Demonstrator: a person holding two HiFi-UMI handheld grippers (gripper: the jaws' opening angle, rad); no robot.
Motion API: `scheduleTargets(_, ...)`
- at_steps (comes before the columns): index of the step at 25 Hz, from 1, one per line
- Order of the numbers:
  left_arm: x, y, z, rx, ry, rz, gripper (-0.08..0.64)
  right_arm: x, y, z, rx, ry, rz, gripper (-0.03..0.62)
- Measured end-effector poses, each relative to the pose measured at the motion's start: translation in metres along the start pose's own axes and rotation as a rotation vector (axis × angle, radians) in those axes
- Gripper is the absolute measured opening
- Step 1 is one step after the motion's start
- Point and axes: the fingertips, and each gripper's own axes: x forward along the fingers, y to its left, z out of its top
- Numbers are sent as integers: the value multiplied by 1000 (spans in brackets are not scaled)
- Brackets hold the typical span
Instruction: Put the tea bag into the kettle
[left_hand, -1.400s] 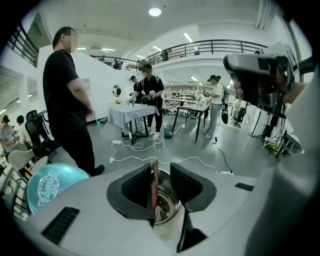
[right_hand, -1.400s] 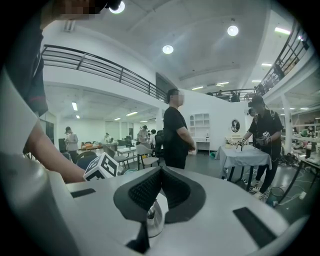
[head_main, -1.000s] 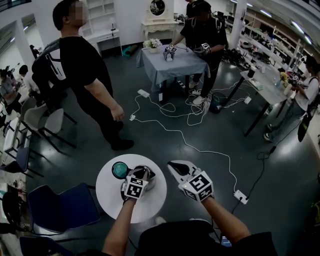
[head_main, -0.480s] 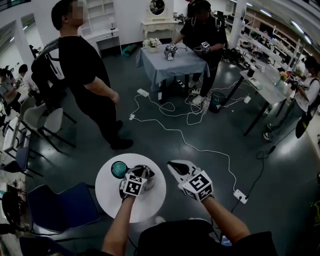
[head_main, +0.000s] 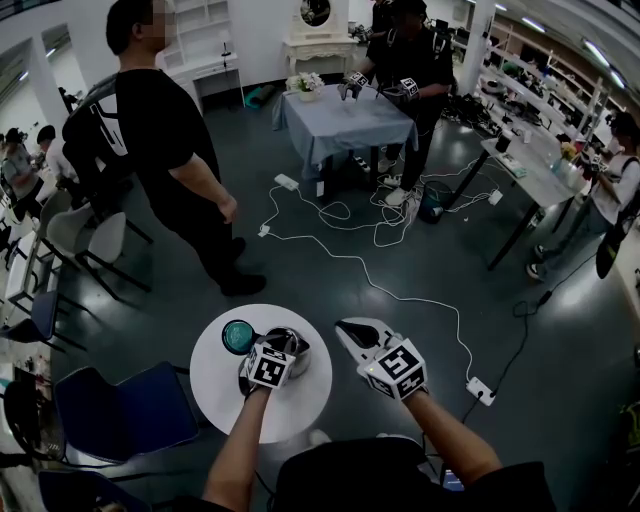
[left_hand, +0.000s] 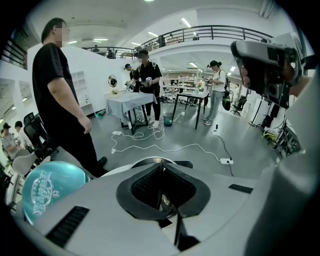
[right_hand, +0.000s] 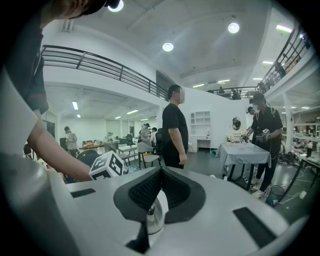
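In the head view, the kettle (head_main: 298, 352) is being shown standing on the round white table (head_main: 215, 395), with a teal round thing (head_main: 238, 337) just beside it on the left. The left gripper (head_main: 277, 352) is being held down over the kettle's top, while the right gripper (head_main: 345, 328) is being held off the table's right edge, above the dark floor and apart from the kettle. In the left gripper view, the jaws are being seen brought together at their tips, having just been closing. Nothing thick is being held between them, and whether something thin is being pinched cannot be told. The kettle's dark rim is being seen just beyond the tips, and the tea bag is not being made out. In the right gripper view, the jaws are being seen pressed together along their pads, and a pale rounded thing (right_hand: 156, 212) with a shiny metal part is being shown just beneath them. Whether it is being gripped cannot be told.
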Motion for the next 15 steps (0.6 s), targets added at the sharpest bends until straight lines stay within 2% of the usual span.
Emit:
scheduleTargets(10,8,-1,2,-10,20,8,28,-2,-10,1,8,12,-6,17)
scheduleTargets(15,9,0,1,-16,3,22,28,1,-10,0,9,13,-1,17)
